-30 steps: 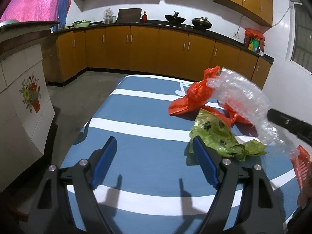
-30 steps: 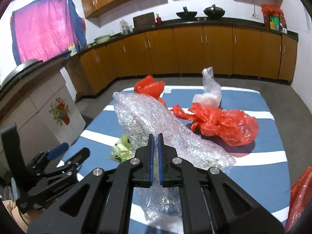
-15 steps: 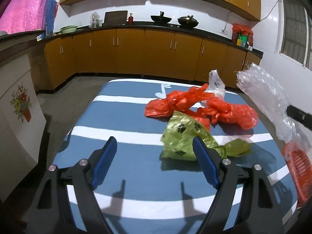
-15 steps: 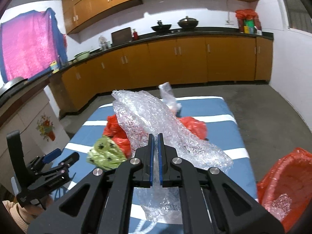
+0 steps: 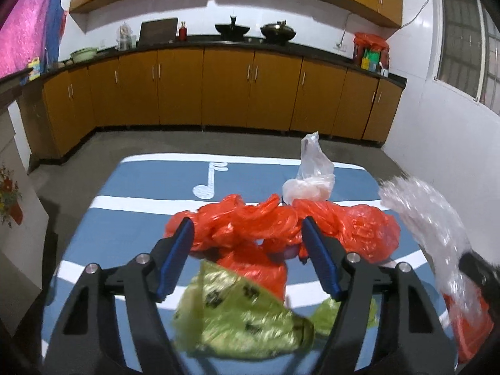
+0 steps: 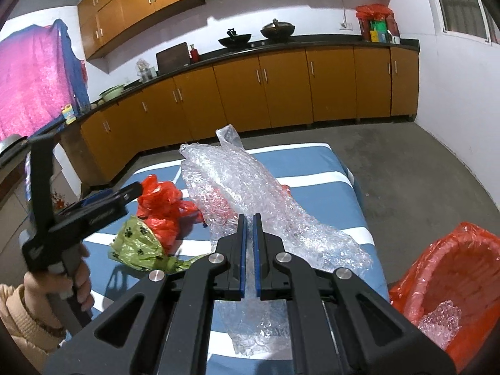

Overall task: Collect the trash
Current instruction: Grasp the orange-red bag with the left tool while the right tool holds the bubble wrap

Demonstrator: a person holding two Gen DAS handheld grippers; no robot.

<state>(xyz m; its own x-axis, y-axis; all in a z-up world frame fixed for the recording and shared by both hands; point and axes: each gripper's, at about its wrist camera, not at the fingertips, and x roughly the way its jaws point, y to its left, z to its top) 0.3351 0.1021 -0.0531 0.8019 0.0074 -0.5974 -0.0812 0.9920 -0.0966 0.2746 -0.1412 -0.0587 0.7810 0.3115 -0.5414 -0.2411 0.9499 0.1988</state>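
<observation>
Currently, the right claw (image 6: 249, 222) is clamped on a sheet of bubble wrap (image 6: 250, 187), its blue pads nearly touching with the film pinched between them; the grip is unchanged from a second ago. The wrap hangs above the right edge of the counter (image 6: 312, 156), which is covered by a blue cloth with white stripes. Compared with the earlier frame, the wrap now sits nearer the red bin (image 6: 453, 268) just beside the counter's right edge; a scrap of clear film already lies inside that bin.

The left claw (image 5: 247, 228) holds nothing. Its jaws are closing from a wider setting, with no item gripped between them. A second ago it stood over bare cloth at the near left of the counter; now it hangs over the trash pile, with the red plastic bags (image 5: 275, 222) seen between its fingers and the green paw-print bag (image 5: 237, 315) directly below. A clear plastic bag (image 5: 312, 175) stands upright behind the red bags. In the right wrist view, a hand (image 6: 62, 281) grips the left claw's handle.
</observation>
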